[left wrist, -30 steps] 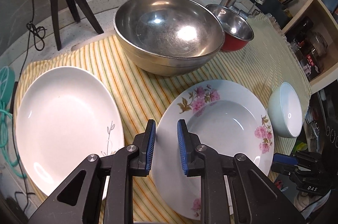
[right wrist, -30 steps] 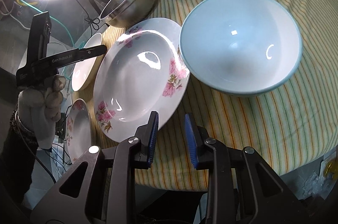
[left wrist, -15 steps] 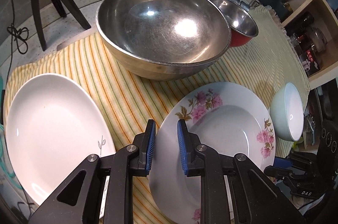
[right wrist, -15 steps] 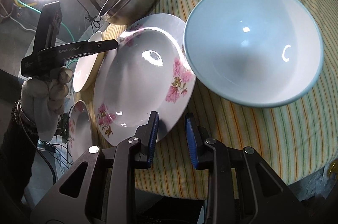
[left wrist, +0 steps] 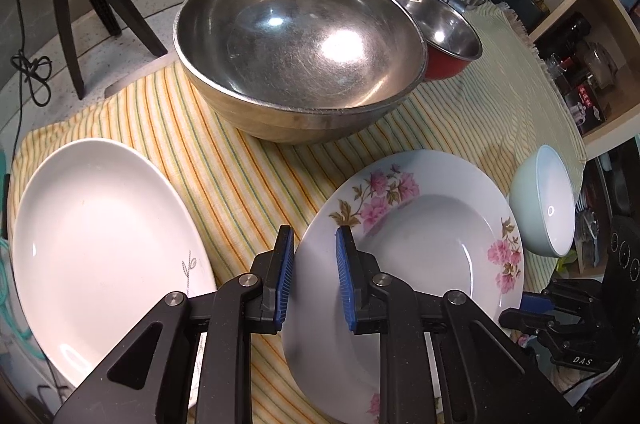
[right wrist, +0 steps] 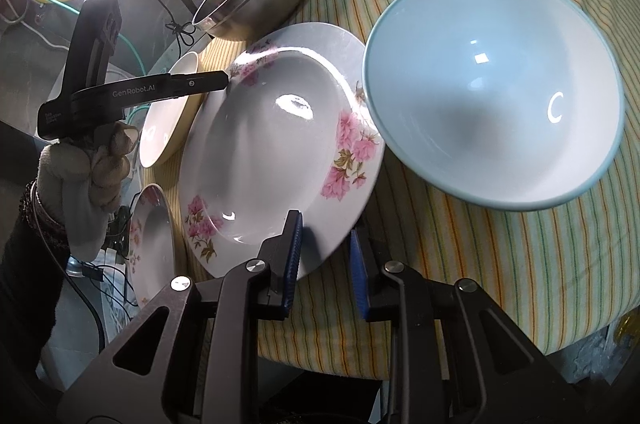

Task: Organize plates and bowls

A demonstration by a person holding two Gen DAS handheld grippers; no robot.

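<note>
Floral plate (left wrist: 432,256) sits lower centre of both views, lifted at its rims. Left gripper (left wrist: 314,276) pinches one edge; right gripper (right wrist: 324,264), jaws just closing, straddles the opposite rim (contact unclear). Glazed china looks stiff, slick and breakable, so the flat rim is the hold.

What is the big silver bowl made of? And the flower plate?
The big silver bowl looks like steel: grey, shiny, with fine scratches and blurry light spots. The flower plate looks like glazed china or perhaps hard plastic: smooth glossy white with printed pink flowers and a sharp glint; the look alone can't settle which.
</note>
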